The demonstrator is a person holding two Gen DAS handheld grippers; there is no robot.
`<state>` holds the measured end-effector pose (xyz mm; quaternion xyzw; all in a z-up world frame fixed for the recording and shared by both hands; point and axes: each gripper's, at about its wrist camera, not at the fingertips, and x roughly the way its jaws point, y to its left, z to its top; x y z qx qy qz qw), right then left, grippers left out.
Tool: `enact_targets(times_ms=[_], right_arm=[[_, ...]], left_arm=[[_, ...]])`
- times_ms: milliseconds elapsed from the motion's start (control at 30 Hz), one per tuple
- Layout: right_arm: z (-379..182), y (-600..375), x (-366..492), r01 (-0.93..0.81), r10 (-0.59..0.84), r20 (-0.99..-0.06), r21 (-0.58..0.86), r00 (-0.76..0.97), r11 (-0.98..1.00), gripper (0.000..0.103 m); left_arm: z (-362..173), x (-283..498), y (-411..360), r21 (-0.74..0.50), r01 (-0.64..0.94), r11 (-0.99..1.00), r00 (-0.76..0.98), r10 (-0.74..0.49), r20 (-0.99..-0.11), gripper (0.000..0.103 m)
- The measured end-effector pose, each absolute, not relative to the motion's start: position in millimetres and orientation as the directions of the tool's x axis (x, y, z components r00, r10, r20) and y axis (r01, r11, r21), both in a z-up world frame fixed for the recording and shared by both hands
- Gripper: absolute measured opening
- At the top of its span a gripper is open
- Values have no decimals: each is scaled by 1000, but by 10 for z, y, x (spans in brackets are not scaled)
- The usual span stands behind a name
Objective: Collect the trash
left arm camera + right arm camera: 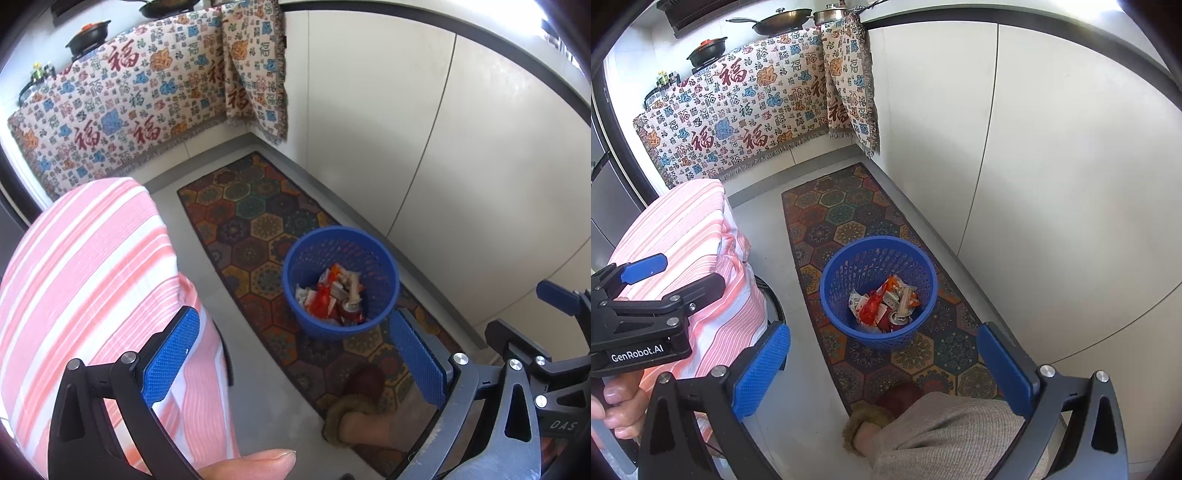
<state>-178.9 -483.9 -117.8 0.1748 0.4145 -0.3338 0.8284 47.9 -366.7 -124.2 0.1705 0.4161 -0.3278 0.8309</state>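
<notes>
A blue mesh trash basket (295, 254) (834, 273) stands on a patterned rug. Inside it lies trash (332, 295) (884, 302): red and white wrappers, crumpled paper and a drink can. My left gripper (295, 362) hangs open above the floor, nothing between its blue pads (168, 354). My right gripper (882, 365) is open too and empty, above the rug just in front of the basket. In the right wrist view the left gripper (639, 295) shows at the left edge, held by a hand (617, 406). The right gripper's body (535, 354) shows in the left wrist view.
A stool or seat under a pink striped cloth (85, 280) (690, 243) stands left of the rug (834, 221). White cabinet doors (1052, 166) run along the right. A patterned cloth (738, 103) hangs over the far counter with pots on it. A foot in a furry slipper (882, 410) rests on the rug.
</notes>
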Motion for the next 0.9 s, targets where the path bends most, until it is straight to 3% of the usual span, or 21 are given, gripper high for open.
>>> enact_targets(times_ms=[900], right_arm=[[-1174, -4847, -1813, 704, -410, -804, 15, 431, 710, 103]], left_arm=[[-1238, 406, -3727, 37, 696, 717, 446, -392, -805, 102]])
